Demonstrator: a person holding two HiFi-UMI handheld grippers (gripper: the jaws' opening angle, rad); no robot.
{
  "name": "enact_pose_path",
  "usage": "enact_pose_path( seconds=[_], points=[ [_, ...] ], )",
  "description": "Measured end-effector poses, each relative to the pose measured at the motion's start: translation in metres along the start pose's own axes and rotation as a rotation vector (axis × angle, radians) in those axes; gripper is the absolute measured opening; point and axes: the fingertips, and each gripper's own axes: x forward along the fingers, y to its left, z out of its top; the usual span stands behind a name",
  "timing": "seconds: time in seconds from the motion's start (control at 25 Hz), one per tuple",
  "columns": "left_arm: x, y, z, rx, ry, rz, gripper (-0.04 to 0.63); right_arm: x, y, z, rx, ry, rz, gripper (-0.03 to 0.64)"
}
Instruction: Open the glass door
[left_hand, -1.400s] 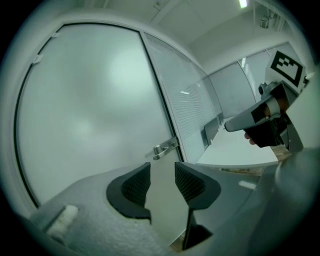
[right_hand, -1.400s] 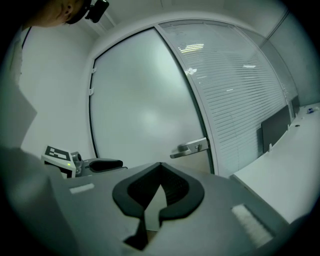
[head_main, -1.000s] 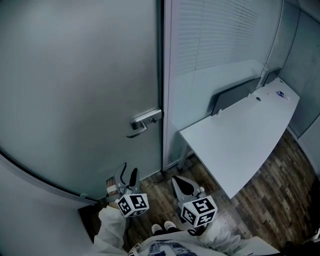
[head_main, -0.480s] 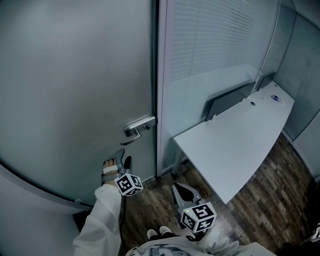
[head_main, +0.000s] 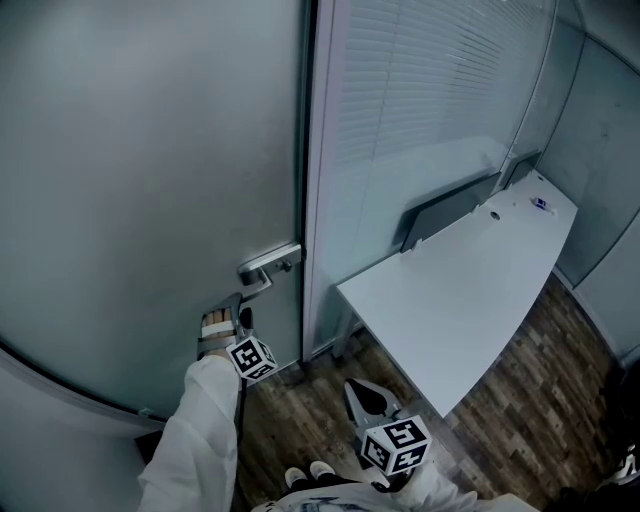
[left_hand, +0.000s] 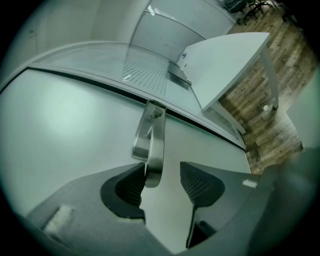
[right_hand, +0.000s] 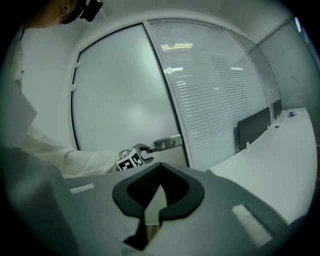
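The frosted glass door (head_main: 150, 150) stands shut, with a metal lever handle (head_main: 268, 266) at its right edge. My left gripper (head_main: 240, 315) is raised to the lever from below. In the left gripper view the lever handle (left_hand: 152, 150) lies between the open jaws of the left gripper (left_hand: 162, 180). Its tip rests close against the left finger (left_hand: 131, 187), with a gap to the right one. My right gripper (head_main: 368, 398) hangs low over the floor, shut and holding nothing. The right gripper view shows the door (right_hand: 120, 85), the handle (right_hand: 167, 142) and the left gripper (right_hand: 141, 148) at it.
A glass partition with blinds (head_main: 420, 90) runs right of the door. A white desk (head_main: 460, 290) with a dark upright panel (head_main: 445, 205) stands against it, close to the door. Dark wooden floor (head_main: 530, 400) lies below, and the person's shoes (head_main: 305, 475) stand at the bottom.
My left gripper has risen from near the floor to the door handle, and the lever now sits between its jaws. The right gripper has hardly moved.
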Motion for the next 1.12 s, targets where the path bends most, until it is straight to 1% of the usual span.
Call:
enact_pose_path(
  seconds=[0.08,0.12,0.24,0.32,0.44,0.64,0.8,0.88,1.12],
  points=[
    [0.006,-0.001,0.000,0.027,-0.002,0.004,0.225,0.001,0.001,-0.001,0.000,0.006,0.000,0.005],
    [0.008,-0.001,0.001,0.033,-0.003,0.007,0.210,0.001,0.001,-0.001,0.000,0.009,0.001,0.005],
    [0.009,0.004,0.002,0.043,0.002,0.030,0.207,0.003,0.003,-0.002,0.002,0.020,0.007,0.005],
    [0.012,0.006,0.002,0.040,0.003,0.051,0.194,0.006,0.005,-0.004,-0.001,0.025,0.014,0.005],
    [0.015,0.011,0.004,0.025,-0.010,0.099,0.137,0.011,0.005,-0.005,-0.001,0.029,0.016,0.005],
    [0.015,0.010,0.004,0.008,-0.024,0.153,0.135,0.016,0.006,-0.009,0.009,0.042,0.019,0.005],
    [0.009,0.016,0.007,-0.007,-0.039,0.191,0.120,0.016,0.004,-0.007,0.016,0.042,0.013,0.005],
    [0.010,0.014,0.006,-0.059,-0.036,0.191,0.121,0.017,0.003,-0.009,0.022,0.047,0.010,0.005],
    [0.020,0.000,-0.002,-0.307,-0.025,0.157,0.123,0.019,0.000,-0.009,0.033,0.057,-0.003,0.005]
  ],
)
